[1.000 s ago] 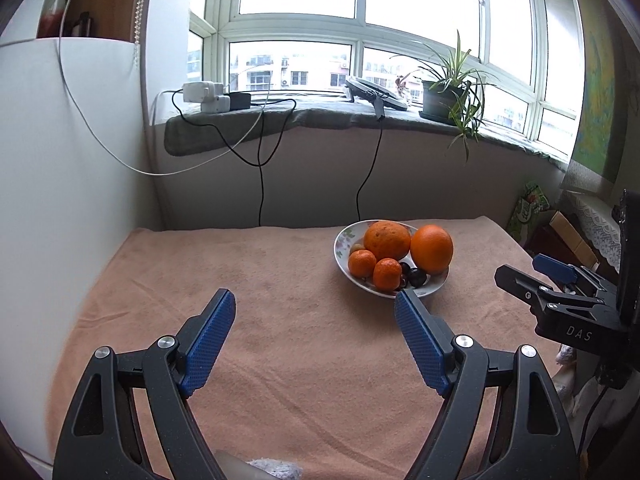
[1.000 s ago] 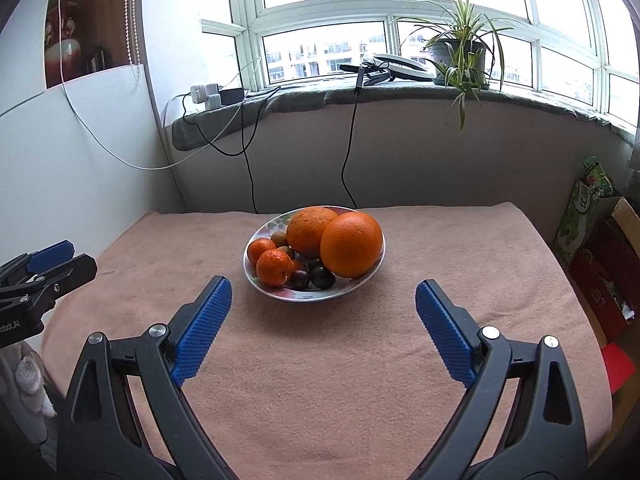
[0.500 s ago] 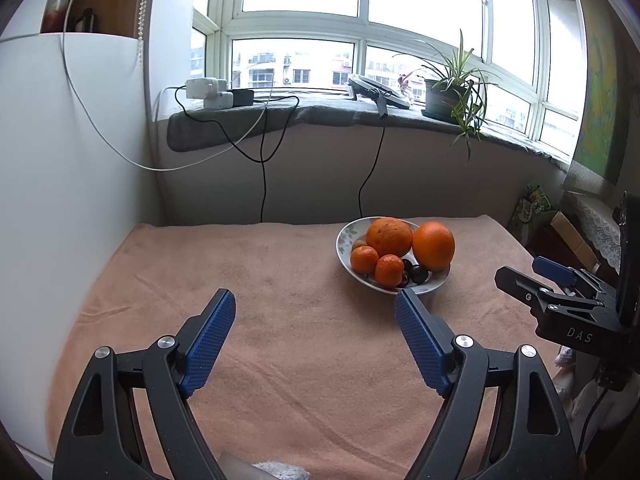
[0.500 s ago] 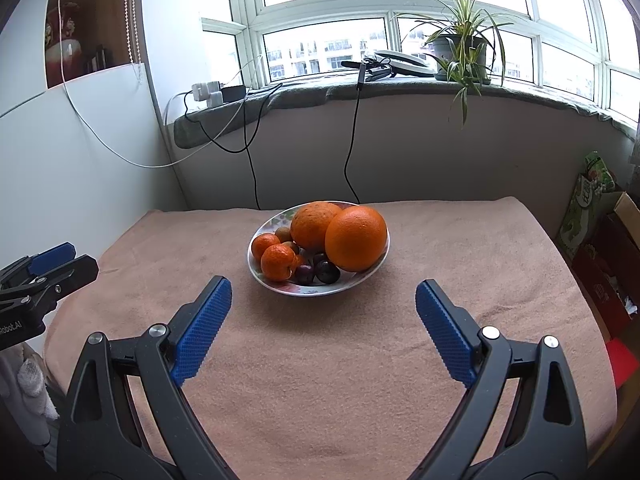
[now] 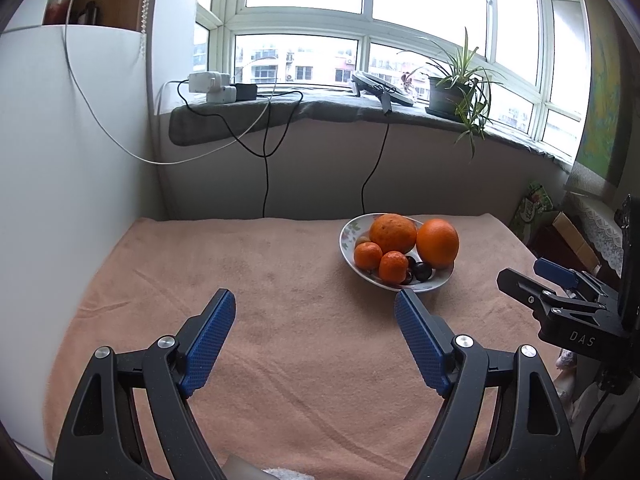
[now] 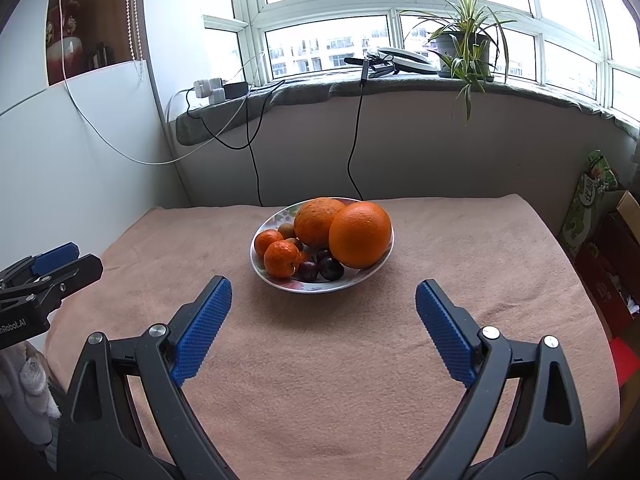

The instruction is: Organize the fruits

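From the left wrist, the left claw (image 5: pixel 314 300) hangs released over bare cloth, jaws wide apart and gripping nothing. The floral plate (image 5: pixel 347 236) sits ahead and to its right on the bench (image 5: pixel 160 264), which is draped in a peach towel. On the plate are two large oranges (image 5: pixel 393 233), two mandarins (image 5: pixel 368 256) and some dark plums (image 5: pixel 423 270). The right claw (image 5: pixel 532 280) pokes in from the right edge; from here its state is hard to read.

From the right wrist, the right claw (image 6: pixel 323 294) is likewise released and empty, its jaws framing the plate (image 6: pixel 316 288) just beyond its tips. All the fruit lies gathered on that plate: oranges (image 6: pixel 360 234), mandarins (image 6: pixel 282 258), plums (image 6: pixel 331 268) and what may be a kiwi (image 6: pixel 287 230), half hidden. No fruit lies loose on the towel. That fits either fruit waiting to be sorted out or fruit already collected, so the step cannot be settled. Any grasp on the round, stacked fruit would call for a centred, gentle closing, lest neighbours roll.

Behind the bench runs a grey-covered windowsill (image 6: pixel 400 84) with a potted spider plant (image 6: pixel 464 46), chargers (image 6: pixel 210 89) and trailing cables, and a white panel (image 6: pixel 80 140) on the left.
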